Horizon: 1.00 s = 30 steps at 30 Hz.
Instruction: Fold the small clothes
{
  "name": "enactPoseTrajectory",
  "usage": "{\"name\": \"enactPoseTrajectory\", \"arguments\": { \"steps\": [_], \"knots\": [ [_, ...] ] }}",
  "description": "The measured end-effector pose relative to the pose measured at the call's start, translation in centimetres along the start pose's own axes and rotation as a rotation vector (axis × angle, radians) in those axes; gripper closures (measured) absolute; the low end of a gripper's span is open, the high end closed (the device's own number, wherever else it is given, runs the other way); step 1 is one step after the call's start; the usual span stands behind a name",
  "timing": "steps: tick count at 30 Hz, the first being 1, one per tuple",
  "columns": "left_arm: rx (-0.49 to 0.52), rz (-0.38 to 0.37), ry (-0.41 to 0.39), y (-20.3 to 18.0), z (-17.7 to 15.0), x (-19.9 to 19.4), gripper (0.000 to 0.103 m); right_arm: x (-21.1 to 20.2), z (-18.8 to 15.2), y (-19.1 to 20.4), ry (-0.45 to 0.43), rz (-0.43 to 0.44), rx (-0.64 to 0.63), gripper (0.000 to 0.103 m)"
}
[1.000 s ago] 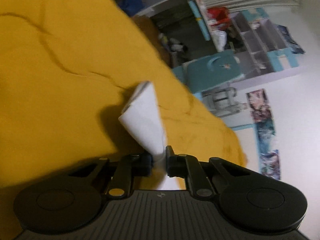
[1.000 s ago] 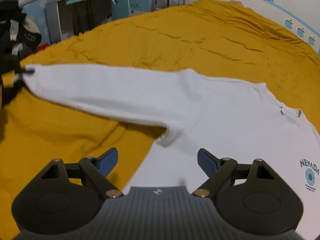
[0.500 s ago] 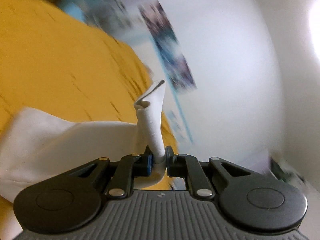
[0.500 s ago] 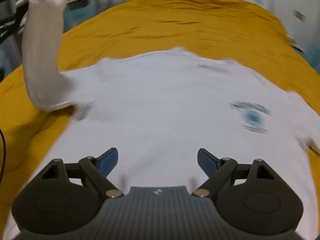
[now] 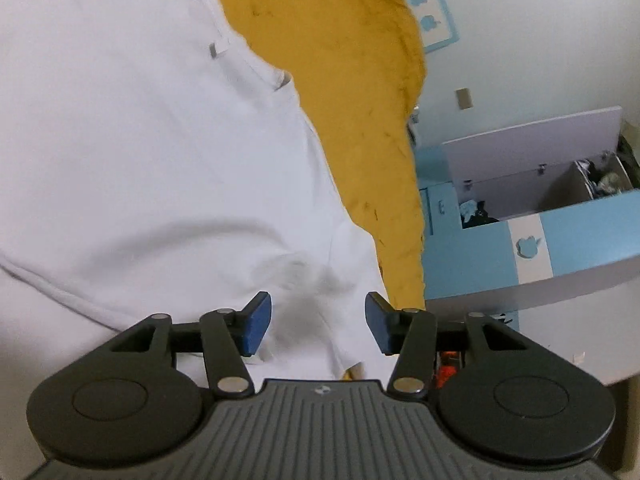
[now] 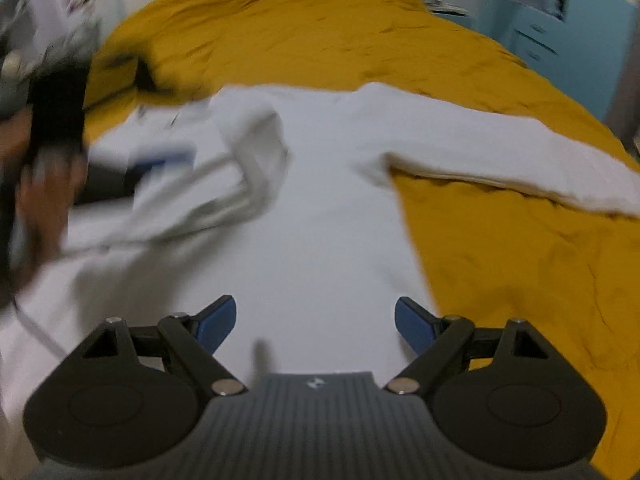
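A white long-sleeved shirt (image 6: 320, 220) lies spread on the bed, over its yellow blanket (image 6: 520, 260). One sleeve (image 6: 224, 184) is folded across the body; the other sleeve (image 6: 500, 152) stretches out toward the bed's right edge. The left claw (image 5: 318, 322) hovers over the shirt near the bed's edge, its jaws opening with nothing gripped. The right claw (image 6: 316, 322) is released, spread wide above the shirt's lower part. A blue cabinet (image 5: 520, 240) stands beside the bed.
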<state>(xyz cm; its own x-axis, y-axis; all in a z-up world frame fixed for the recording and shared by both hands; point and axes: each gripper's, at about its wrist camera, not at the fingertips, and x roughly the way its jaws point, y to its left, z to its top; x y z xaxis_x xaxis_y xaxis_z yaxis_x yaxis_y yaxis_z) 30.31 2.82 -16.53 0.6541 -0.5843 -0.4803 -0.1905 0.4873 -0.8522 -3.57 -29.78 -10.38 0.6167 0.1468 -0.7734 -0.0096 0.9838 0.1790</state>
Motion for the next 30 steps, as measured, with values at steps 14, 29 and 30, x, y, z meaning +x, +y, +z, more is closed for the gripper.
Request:
{"name": "enactPoseTrajectory", "arguments": {
  "steps": [14,29,30],
  "knots": [
    [0.336,0.430,-0.170,3.5,1.2,-17.0,0.030,10.4,6.5,-2.3,0.069,0.329,0.536,0.023],
    [0.375,0.505,-0.088,7.9,1.0,-14.9,0.023,14.4,8.3,-2.2,-0.034,0.326,0.732,0.102],
    [0.372,0.506,-0.086,8.0,1.1,-14.9,0.023,13.5,8.5,-2.7,-0.066,0.327,0.722,0.102]
  ]
}}
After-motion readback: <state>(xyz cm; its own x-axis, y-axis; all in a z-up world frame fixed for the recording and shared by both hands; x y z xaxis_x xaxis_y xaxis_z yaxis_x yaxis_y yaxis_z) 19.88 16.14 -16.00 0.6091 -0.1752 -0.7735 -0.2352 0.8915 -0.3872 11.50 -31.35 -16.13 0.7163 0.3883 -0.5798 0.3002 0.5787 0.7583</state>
